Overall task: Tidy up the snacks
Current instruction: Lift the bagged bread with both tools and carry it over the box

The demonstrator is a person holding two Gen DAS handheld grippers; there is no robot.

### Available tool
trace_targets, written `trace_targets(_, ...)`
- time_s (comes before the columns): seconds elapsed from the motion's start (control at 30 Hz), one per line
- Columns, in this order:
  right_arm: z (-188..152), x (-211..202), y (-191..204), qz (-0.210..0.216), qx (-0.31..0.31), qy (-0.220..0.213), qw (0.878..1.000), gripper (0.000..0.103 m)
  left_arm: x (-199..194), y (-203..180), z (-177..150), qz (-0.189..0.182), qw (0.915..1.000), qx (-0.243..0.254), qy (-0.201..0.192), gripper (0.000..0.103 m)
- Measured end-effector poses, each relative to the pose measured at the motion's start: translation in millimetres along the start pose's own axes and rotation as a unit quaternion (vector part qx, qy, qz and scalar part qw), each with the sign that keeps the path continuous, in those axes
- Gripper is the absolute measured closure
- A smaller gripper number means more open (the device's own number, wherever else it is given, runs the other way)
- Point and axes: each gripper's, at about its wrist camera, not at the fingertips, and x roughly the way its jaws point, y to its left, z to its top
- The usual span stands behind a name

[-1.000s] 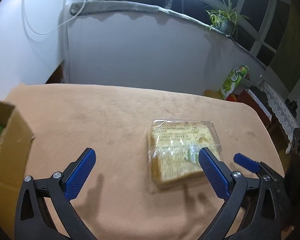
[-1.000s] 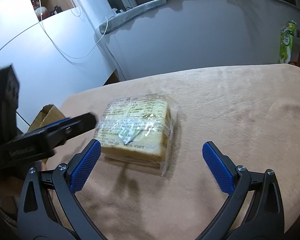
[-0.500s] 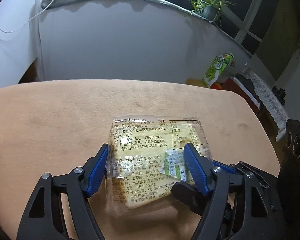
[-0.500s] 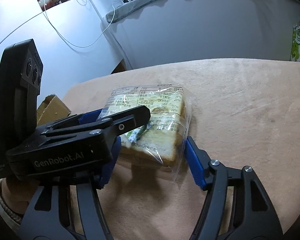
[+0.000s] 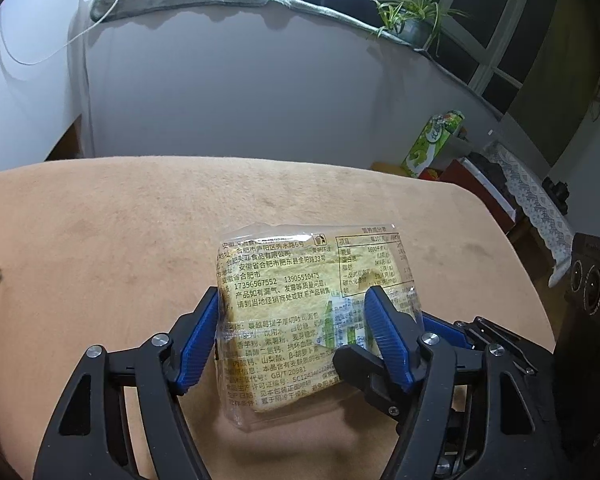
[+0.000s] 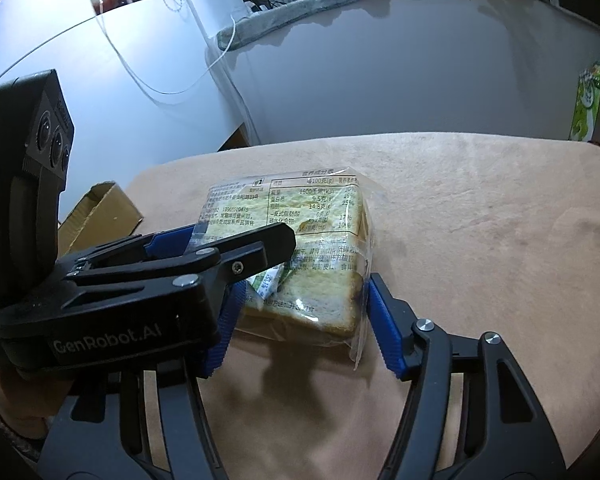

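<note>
Holding the bread pack from two sides is the step going on now. The pack is a see-through bag with sliced bread inside and small print on top. It lies flat on the tan table cloth, in the lower middle of both pictures.

The left gripper has just been closing, and the pack is between its blue pads. The left pad sits against the pack's left edge, and the right pad presses into the top of the bag near a small green label. So it is holding the bread pack at a middle width.

The right gripper has just been closing too, with the same pack between its pads. One blue pad touches the crinkly bag edge at the lower right of the pack. The other pad is partly hidden behind the black body of the left gripper, but it seems to touch the bag as well. It looks like it holds the bread pack.

A brown box shows at the middle left of the right wrist picture, well apart from the pack. It may be where snacks go.

Next, I think both hands need to lift together, slowly and evenly. Bread is soft, so squeezing harder could squash it. The bag is slippery and could slide out if one hand pulls away first.
</note>
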Motion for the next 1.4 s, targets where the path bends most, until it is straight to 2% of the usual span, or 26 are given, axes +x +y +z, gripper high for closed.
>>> trace_targets(0.37, -39.1, -51.2, 19.4, -0.009, 0.009, -0.015, 1.0, 0.039, -35.6, -22.5, -34.9, -0.006, 0.9999, 0.01, -0.003, 0.031)
trace_targets(0.7, -31.2, -88.6, 73.1, -0.009, -0.037, -0.048, 0.998, 0.039, -92.0, -26.5, -45.5, -0.001, 0.9986, 0.019, -0.048, 0.031)
trace_targets(1.03, -14.9, -92.8, 159.4, 0.015, -0.104, -0.067, 0.992, 0.039, -160.4, 21.1, -47.5, 0.018, 0.9932, -0.009, -0.115, 0.031)
trace_targets(1.4, -2.3, -56.3, 258.6, 0.075, -0.181, -0.057, 0.979, 0.039, -214.4, 97.0, -61.9, 0.069, 0.981, -0.073, -0.166, 0.031)
